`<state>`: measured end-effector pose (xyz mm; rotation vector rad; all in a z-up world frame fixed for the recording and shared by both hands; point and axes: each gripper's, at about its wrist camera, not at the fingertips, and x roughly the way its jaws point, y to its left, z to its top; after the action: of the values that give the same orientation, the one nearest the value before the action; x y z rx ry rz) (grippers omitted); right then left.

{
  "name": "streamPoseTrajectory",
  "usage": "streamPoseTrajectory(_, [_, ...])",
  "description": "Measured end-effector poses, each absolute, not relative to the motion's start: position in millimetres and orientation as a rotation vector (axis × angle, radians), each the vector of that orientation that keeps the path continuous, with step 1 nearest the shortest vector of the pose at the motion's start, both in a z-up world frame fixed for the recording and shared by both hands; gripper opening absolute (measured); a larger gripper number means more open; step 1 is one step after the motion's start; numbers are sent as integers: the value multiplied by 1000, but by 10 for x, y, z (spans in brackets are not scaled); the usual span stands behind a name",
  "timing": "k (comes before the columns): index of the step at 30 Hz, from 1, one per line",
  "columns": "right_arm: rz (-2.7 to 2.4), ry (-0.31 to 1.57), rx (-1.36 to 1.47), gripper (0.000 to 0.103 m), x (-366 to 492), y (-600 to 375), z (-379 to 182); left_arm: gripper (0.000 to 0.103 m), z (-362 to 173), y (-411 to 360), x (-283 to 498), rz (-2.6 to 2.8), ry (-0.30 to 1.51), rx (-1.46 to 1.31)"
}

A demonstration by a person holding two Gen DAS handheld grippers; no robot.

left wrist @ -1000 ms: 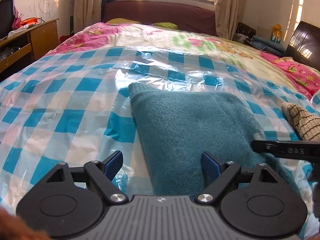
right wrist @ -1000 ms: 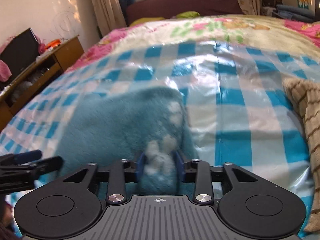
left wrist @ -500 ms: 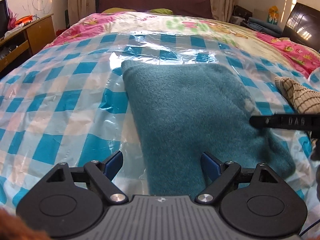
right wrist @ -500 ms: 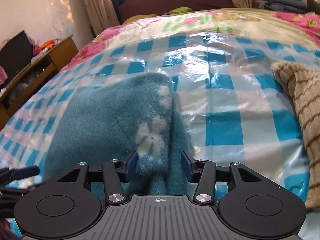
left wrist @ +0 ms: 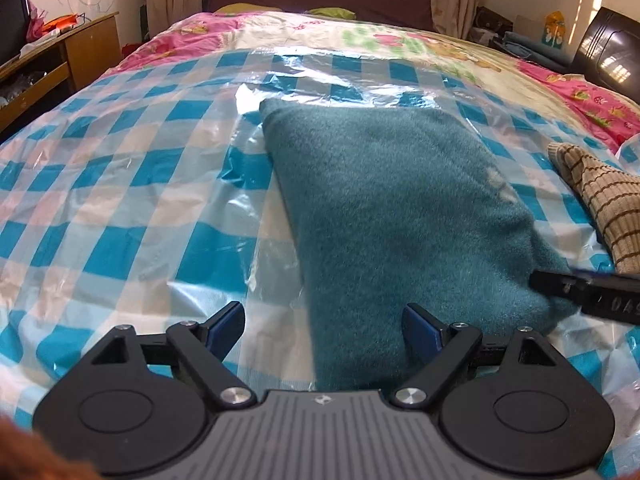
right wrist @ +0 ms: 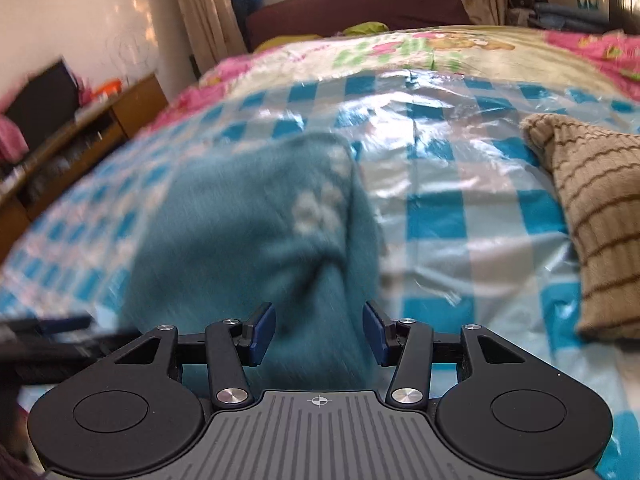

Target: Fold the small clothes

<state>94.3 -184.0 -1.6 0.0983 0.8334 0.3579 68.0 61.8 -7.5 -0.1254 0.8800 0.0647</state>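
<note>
A teal fleece garment (left wrist: 400, 208) lies folded in a long rectangle on the blue-checked plastic sheet (left wrist: 120, 184) over the bed. My left gripper (left wrist: 324, 330) is open, with the garment's near left edge between its fingers. In the right wrist view the same garment (right wrist: 248, 240) shows a white flower print; my right gripper (right wrist: 319, 332) is open around its near right end. The right gripper's finger (left wrist: 588, 292) shows at the garment's right edge in the left wrist view.
A tan striped knit garment (left wrist: 604, 200) lies to the right on the sheet, also in the right wrist view (right wrist: 596, 208). A wooden desk (left wrist: 44, 64) stands left of the bed. A floral quilt (left wrist: 400, 40) covers the far bed.
My right gripper has opened and let go of the teal garment's end, which now lies flat. The left gripper stayed open and the view shifted slightly.
</note>
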Motion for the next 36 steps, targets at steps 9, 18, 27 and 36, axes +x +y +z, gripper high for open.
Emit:
streamPoseTrajectory(9, [325,849,202,48,783,-2038,-54,90,-85,525,526,66,890,-103])
streamPoseTrajectory(18, [351,898,166,49,444,-1900,-111,90,-120,365,402,58,918,-66])
streamPoseTrajectory(27, [342,910,148,50,260,-1807,-177,91,-167,253,355,73,947,-9])
streamPoseTrajectory(36, [333,902,125,51,193,-1759,-194,91,-183,206,336,60,968,1])
